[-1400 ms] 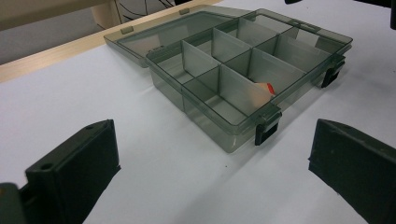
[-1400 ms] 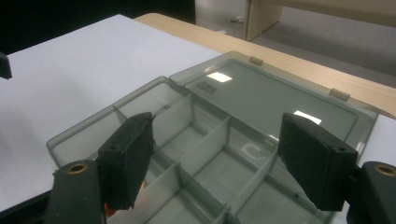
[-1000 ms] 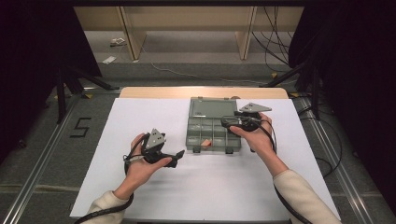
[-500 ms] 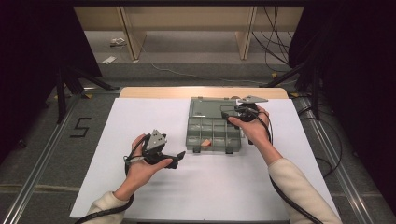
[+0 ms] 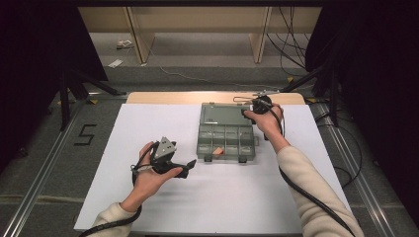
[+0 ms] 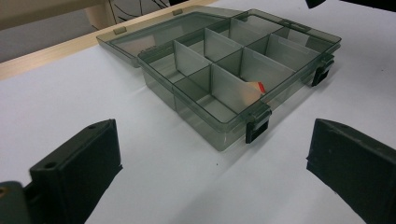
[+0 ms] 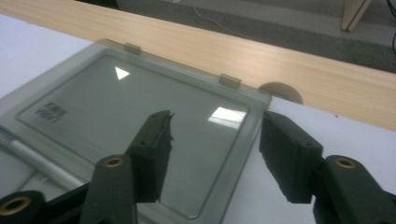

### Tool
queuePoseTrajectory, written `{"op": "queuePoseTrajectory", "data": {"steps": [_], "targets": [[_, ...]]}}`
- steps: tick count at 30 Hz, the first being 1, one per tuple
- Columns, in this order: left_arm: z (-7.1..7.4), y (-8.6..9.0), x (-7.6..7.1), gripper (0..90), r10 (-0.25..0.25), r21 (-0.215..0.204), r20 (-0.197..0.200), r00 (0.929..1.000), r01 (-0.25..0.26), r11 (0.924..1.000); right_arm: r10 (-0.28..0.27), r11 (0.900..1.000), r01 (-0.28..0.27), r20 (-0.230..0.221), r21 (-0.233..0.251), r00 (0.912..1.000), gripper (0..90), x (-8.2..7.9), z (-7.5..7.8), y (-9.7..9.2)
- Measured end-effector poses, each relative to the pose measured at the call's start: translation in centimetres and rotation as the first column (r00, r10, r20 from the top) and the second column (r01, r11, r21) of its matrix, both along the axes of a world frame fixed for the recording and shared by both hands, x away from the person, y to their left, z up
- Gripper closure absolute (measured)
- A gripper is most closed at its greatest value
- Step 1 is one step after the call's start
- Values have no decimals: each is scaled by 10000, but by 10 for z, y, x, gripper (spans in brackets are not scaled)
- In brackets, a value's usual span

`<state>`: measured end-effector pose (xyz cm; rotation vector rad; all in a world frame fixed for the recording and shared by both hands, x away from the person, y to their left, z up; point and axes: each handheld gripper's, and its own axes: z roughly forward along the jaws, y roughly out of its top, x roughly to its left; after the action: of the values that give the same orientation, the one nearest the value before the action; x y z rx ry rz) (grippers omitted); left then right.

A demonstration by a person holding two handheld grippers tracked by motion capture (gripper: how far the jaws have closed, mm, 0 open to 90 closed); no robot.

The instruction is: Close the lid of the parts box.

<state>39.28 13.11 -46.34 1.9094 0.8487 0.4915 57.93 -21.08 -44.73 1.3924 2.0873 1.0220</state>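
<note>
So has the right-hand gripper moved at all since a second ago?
Yes. The right gripper slid away from the person along the organizer box to its open lid, fingers just closing, nothing gripped.

On a white sheet (image 5: 148, 123) covering the table, a grey compartment box (image 5: 227, 142) lies open, its lid (image 5: 220, 113) flat toward the far edge. A small orange piece (image 5: 218, 151) sits in a near compartment. The right gripper (image 5: 258, 106) is at the lid's right corner; its jaws have just been closing. The left gripper (image 5: 184, 168) rests left of the box, apart from it.
</note>
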Motion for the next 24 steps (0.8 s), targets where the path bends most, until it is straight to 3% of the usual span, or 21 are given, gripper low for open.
{"op": "queuePoseTrajectory", "data": {"steps": [6, 9, 19, 24], "targets": [[0, 0, 0, 19, -2, 28, 9, 10000, 2, 10000, -474, 9986, 463, -428, -253, 9980, 550, 15, -12, -8], [0, 0, 0, 20, -4, 31, 20, 10000, 4, 10000, -531, 9969, 498, -530, -610, 9972, 606, 18, -16, -9], [0, -1, 0, 22, -38, 37, 18, 10000, 38, 10000, -837, 9963, 807, -1162, -302, 9897, 734, 25, -20, -7], [-1, -2, 1, 23, -55, 38, 1, 10000, 55, 10000, -1083, 9938, 1034, -1418, -415, 9840, 780, 26, -22, -6]]}}
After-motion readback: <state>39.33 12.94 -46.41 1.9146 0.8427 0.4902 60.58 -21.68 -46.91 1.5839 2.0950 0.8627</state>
